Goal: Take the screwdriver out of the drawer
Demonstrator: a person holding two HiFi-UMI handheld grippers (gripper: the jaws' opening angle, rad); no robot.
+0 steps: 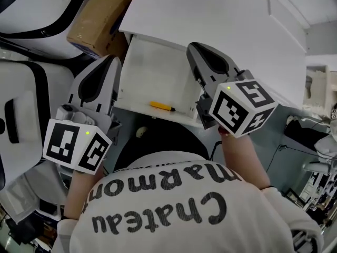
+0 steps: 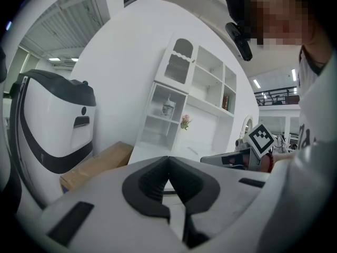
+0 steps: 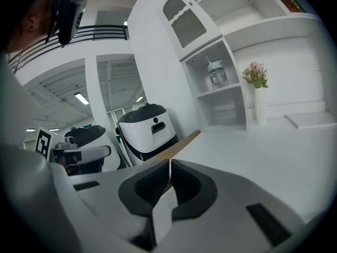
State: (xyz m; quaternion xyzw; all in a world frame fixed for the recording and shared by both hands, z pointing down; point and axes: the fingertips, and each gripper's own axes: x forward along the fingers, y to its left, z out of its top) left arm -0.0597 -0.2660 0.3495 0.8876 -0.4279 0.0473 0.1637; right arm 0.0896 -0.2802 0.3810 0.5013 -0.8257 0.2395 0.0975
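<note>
shirt (image 1: 174, 210), open drawer (image 1: 150, 70) (screwdriver (image 1: 161, 107) inside), white tabletop (image 1: 221, 20)

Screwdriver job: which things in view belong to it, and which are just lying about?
Job:
- screwdriver, lying in the open drawer
- left claw and right claw, both shut and empty

Lying about:
- cardboard box
- white machine
- shelf unit
- bottle
- flower vase

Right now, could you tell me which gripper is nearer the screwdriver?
The right gripper: it overlaps the open drawer beside the yellow screwdriver, while the left gripper sits outside its left wall.
</note>
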